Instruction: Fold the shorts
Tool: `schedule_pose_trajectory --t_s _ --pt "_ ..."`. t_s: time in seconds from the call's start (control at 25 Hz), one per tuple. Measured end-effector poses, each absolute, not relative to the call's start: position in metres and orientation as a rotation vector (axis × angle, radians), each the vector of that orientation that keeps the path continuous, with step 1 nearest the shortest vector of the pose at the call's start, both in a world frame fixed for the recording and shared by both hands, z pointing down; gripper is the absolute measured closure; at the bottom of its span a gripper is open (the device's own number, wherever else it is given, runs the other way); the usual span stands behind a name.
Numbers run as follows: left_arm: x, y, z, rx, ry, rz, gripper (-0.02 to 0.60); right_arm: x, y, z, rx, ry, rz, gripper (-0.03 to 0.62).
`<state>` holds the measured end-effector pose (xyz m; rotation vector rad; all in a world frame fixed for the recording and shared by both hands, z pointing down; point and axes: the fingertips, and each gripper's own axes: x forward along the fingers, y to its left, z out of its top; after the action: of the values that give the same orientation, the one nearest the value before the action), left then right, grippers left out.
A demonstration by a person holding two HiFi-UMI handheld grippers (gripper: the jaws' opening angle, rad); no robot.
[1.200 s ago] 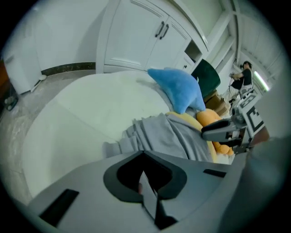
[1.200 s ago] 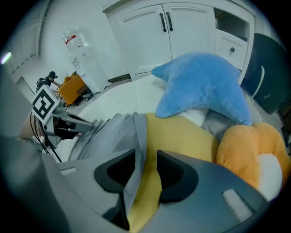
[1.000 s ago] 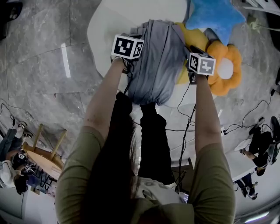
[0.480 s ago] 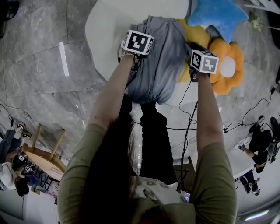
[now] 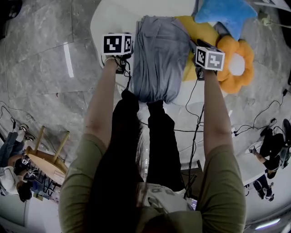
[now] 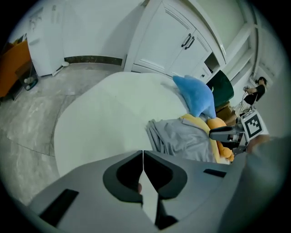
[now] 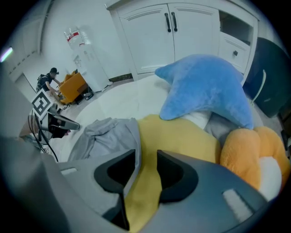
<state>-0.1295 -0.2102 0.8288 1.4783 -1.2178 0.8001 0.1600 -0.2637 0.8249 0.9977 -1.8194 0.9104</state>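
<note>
The grey shorts (image 5: pixel 159 59) lie in a long bunched strip on the white table (image 5: pixel 109 18), their near end hanging over its edge. My left gripper (image 5: pixel 119 42) hovers just left of them, shut with nothing in it; its jaws (image 6: pixel 143 159) meet over bare tabletop, and the shorts (image 6: pixel 182 139) lie to its right. At the shorts' right edge sits my right gripper (image 5: pixel 199 44). Its jaws (image 7: pixel 146 157) stand apart, with the grey cloth's edge (image 7: pixel 109 136) and a yellow plush (image 7: pixel 182 136) showing in the gap.
A blue star cushion (image 5: pixel 223 13) and an orange flower plush (image 5: pixel 236 68) crowd the table right of the shorts, on the yellow plush (image 5: pixel 200 32). Cables run over the grey floor at the right. A wooden stool (image 5: pixel 43 161) stands at lower left.
My left gripper swung right over the shorts, then came back left and now stands off their left edge. The shorts lie in a narrower strip. The right gripper has stayed put.
</note>
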Motion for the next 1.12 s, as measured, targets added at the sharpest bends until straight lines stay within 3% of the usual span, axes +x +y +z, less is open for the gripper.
schedule_pose_trajectory --t_s 0.16,0.2,0.32,0.64,0.92,0.96,1.0,1.12 --pt "-0.129 -0.193 0.793 1.547 -1.227 0.831 0.562 0.15 -0.25 0.79 0.946 -1.927 0.907 0.445" --pt "-0.124 -0.185 0.782 1.583 -1.203 0.845 0.531 0.148 -0.243 0.778 0.93 -1.946 0.902 0.445" --pt "-0.108 -0.155 0.754 1.69 -1.113 0.893 0.348 0.144 -0.217 0.747 0.862 -1.982 0.844 0.445" --pt "-0.071 -0.046 0.728 1.931 -0.959 1.162 0.262 0.156 -0.088 0.729 0.562 -2.001 0.678 0.444" --pt "-0.028 0.057 0.771 2.113 -0.64 1.342 0.234 0.148 0.037 0.756 0.325 -2.025 0.573 0.442" --pt "-0.02 0.069 0.777 2.15 -0.582 1.358 0.225 0.149 0.055 0.767 0.267 -2.011 0.588 0.379" --pt "-0.014 0.077 0.782 2.195 -0.533 1.373 0.221 0.15 0.072 0.78 0.199 -1.989 0.609 0.24" --pt "-0.005 0.084 0.796 2.317 -0.412 1.407 0.212 0.151 0.103 0.816 0.006 -1.94 0.566 0.232"
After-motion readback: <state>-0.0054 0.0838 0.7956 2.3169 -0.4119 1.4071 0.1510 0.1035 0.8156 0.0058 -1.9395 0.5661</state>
